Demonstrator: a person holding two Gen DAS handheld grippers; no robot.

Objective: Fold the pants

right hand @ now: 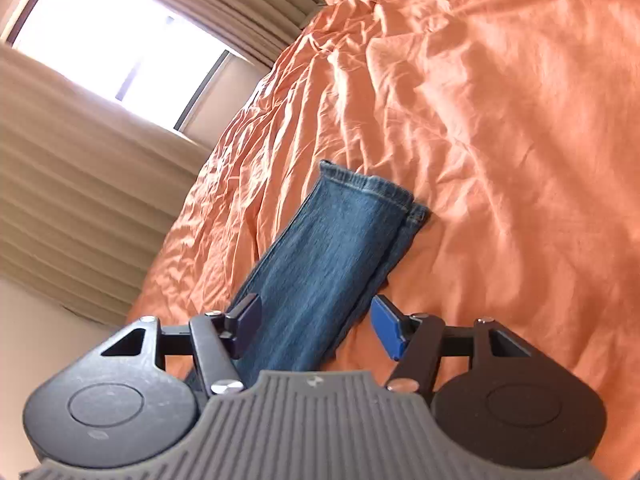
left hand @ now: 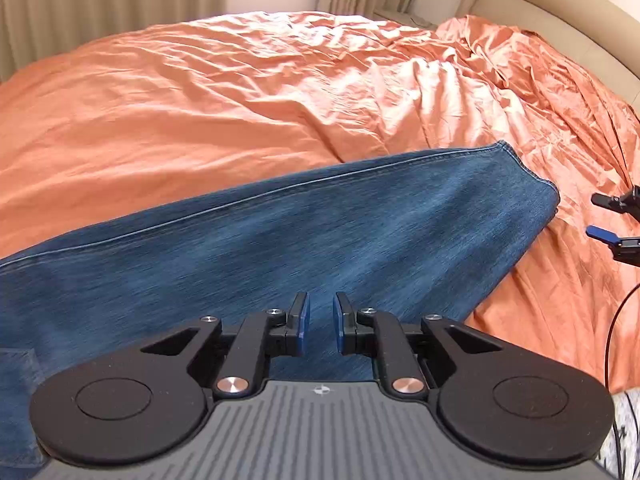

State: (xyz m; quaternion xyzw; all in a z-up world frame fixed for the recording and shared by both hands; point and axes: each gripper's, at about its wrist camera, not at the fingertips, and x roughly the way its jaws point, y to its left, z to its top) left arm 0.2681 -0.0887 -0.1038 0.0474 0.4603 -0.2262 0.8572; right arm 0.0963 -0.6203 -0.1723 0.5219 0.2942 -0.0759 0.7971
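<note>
While the blue denim jeans [left hand: 280, 232] lie flat on the wrinkled orange bedsheet [left hand: 200, 112], legs stacked one on the other with the hems [right hand: 372, 190] nearly aligned, both grippers hover above them. Left gripper [left hand: 320, 320]: blue pads a narrow gap apart, nothing between them, denim beneath. Right gripper [right hand: 316, 324]: jaws spread wide, empty, above the lower legs; it also shows at the right edge of the left wrist view, beyond the hems. Beige curtains [right hand: 80, 184] flank a bright window [right hand: 120, 48].
</note>
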